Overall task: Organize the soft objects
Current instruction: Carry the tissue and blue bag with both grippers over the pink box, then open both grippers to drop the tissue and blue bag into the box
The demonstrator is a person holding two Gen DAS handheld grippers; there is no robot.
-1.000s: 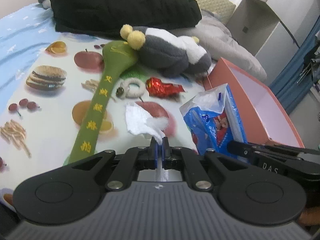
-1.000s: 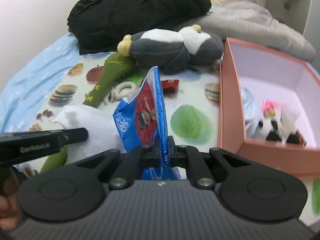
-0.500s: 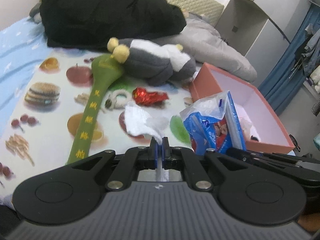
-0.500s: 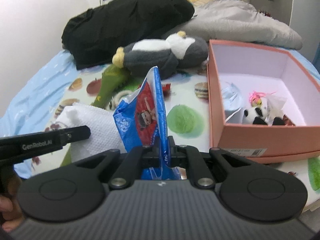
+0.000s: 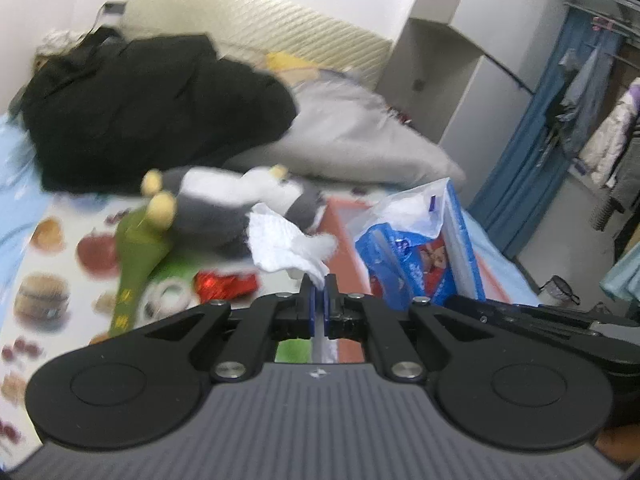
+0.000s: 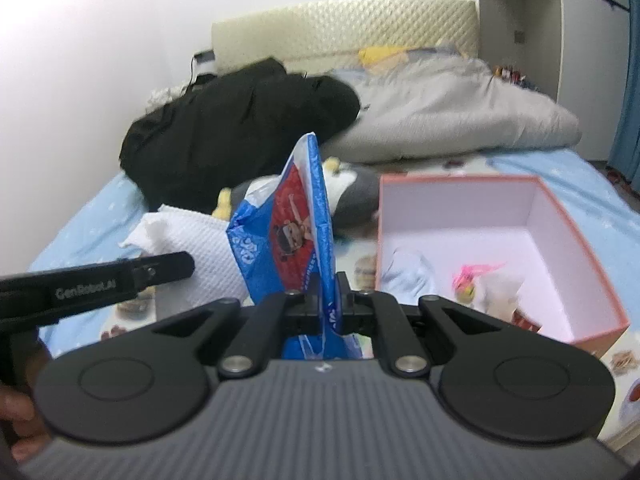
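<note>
My left gripper (image 5: 319, 280) is shut on a crumpled white tissue (image 5: 286, 246) (image 6: 200, 240), which hangs in the air above the bed. Beside it my right gripper (image 6: 330, 280) is shut on a blue and white plastic tissue pack (image 6: 294, 232) (image 5: 416, 248), also held aloft. To the right stands the open pink box (image 6: 568, 220) with small soft toys and a pale cloth inside. A grey and white plush penguin (image 5: 224, 200), a long green plush (image 5: 138, 256), a red wrapper (image 5: 226, 284) and a white ring (image 5: 166, 296) lie on the fruit-print sheet.
A black coat (image 5: 152, 108) and a grey duvet (image 6: 452, 112) are heaped at the head of the bed against the padded headboard (image 6: 344, 28). White cabinets (image 5: 480, 52) and blue curtains (image 5: 548, 128) stand to the right. A hand (image 6: 20, 412) shows at the lower left.
Both grippers have risen with the tissue and the pack still in them. The bed and box now sit lower in both views, and the wall and headboard have come into sight.
</note>
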